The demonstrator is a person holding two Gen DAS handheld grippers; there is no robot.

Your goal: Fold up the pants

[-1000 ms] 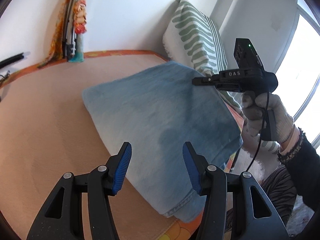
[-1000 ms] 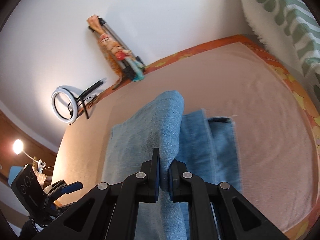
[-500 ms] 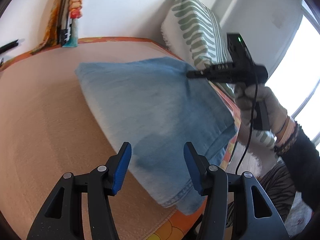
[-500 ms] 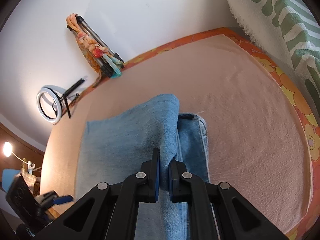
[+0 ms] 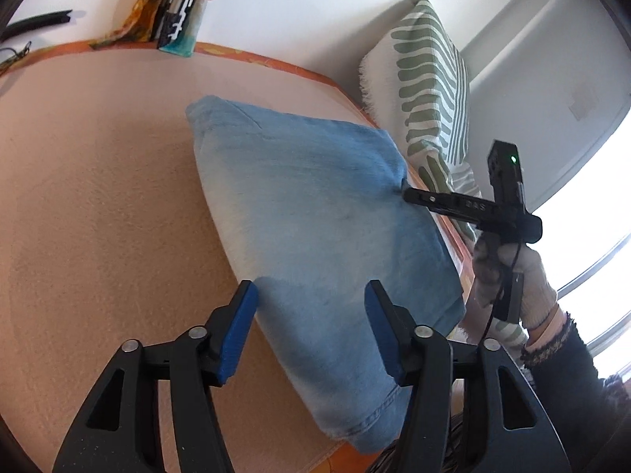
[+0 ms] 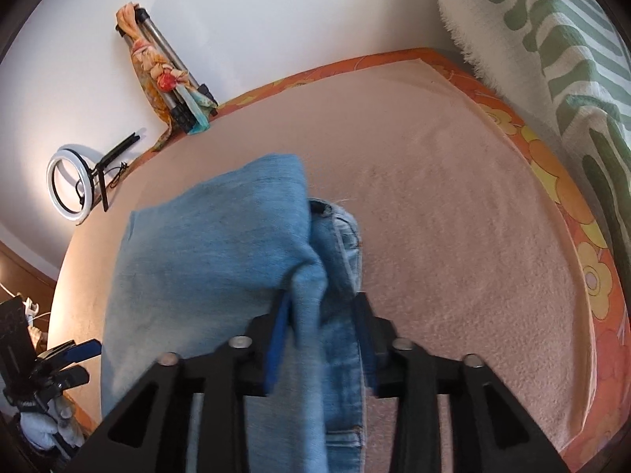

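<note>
Light blue denim pants lie folded on the pink bed cover. My left gripper is open and empty, just above the near end of the pants. In the left wrist view the right gripper touches the pants' right edge, held by a gloved hand. In the right wrist view my right gripper has its jaws spread apart, with a raised fold of the pants still draped between them.
A green-striped white pillow leans at the bed's right end. A tripod wrapped in a scarf and a ring light stand by the wall. The orange floral bed edge runs along the right.
My right gripper has opened; it was shut on the pants fold before. The fold has come down lower toward the bed. My left gripper stayed open above the pants.
</note>
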